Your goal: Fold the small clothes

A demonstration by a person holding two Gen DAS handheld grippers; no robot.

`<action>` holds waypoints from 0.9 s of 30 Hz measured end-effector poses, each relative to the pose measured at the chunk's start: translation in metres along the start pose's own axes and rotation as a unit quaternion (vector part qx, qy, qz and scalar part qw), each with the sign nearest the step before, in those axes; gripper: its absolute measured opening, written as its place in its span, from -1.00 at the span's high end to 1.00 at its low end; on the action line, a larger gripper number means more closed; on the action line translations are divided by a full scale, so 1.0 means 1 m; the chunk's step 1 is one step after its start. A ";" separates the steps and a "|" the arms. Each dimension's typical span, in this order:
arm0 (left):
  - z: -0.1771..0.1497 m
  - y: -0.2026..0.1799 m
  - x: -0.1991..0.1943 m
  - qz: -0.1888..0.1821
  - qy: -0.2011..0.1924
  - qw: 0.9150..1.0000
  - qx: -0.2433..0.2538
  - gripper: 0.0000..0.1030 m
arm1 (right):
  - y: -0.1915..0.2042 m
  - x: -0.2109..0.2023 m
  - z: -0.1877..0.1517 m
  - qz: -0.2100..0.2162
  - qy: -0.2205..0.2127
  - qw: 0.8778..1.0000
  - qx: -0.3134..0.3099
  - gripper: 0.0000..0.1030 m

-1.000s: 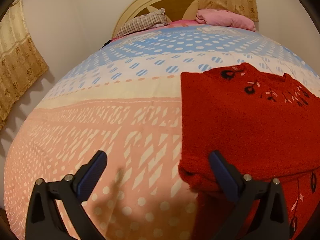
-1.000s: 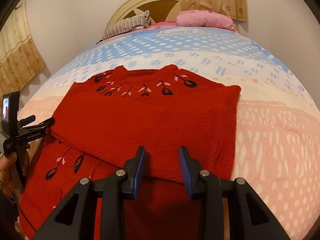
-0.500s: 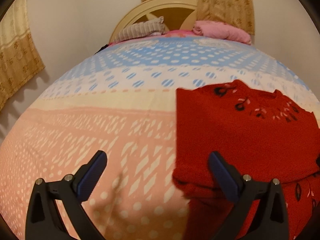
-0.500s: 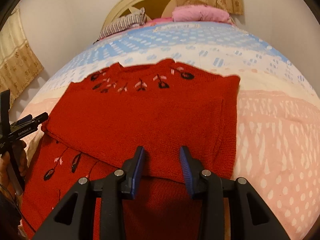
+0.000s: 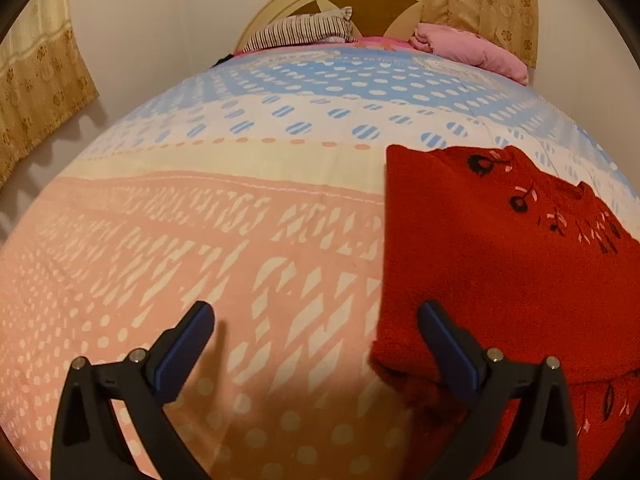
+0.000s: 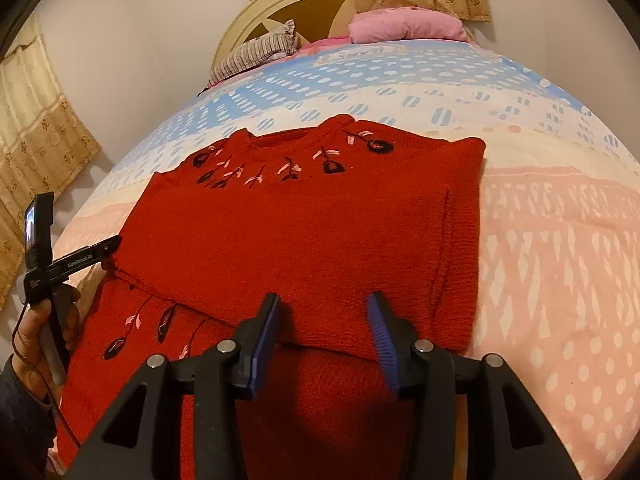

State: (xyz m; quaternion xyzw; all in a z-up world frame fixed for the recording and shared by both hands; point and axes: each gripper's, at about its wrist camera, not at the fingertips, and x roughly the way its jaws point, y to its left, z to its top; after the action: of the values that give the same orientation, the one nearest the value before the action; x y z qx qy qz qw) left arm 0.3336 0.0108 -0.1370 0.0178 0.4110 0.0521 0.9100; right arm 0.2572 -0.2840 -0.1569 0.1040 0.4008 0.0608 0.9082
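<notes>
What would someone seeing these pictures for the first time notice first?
The red sweater grabs the eye: it lies partly folded on the patterned bedspread, dark flower embroidery near its collar. Next come the two black tools with blue pads: the right gripper hovers over the sweater's near folded edge with jaws apart, and the left gripper is wide open at the sweater's left corner. At the headboard sit a striped pillow and a pink pillow.

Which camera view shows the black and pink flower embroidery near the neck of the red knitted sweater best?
The right wrist view: the whole row of flower embroidery on the red knitted sweater faces the camera, near the picture's middle. The left wrist view shows only part of it, stretched near the right edge.
</notes>
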 end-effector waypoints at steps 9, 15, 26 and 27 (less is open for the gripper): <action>-0.004 -0.002 -0.012 -0.002 -0.020 1.000 0.018 -1.00 | 0.004 -0.002 -0.005 -0.014 -0.009 1.000 -0.012 0.06; -0.014 -0.002 -0.034 -0.012 -0.036 0.999 0.034 -1.00 | 0.005 -0.012 -0.008 -0.022 -0.020 1.000 -0.005 0.04; -0.043 -0.002 -0.064 -0.037 -0.046 0.996 0.062 -1.00 | 0.020 -0.047 -0.051 -0.032 -0.007 0.999 -0.030 -0.15; -0.046 0.000 -0.067 -0.039 -0.046 0.996 0.061 -1.00 | 0.020 -0.049 -0.055 -0.031 -0.005 0.999 -0.031 -0.15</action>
State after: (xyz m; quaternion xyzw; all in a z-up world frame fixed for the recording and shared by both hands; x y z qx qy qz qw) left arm 0.2556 0.0025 -0.1173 0.0597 0.3714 -0.0100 0.9265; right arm 0.1834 -0.2667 -0.1534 0.0635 0.3969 0.0443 0.9146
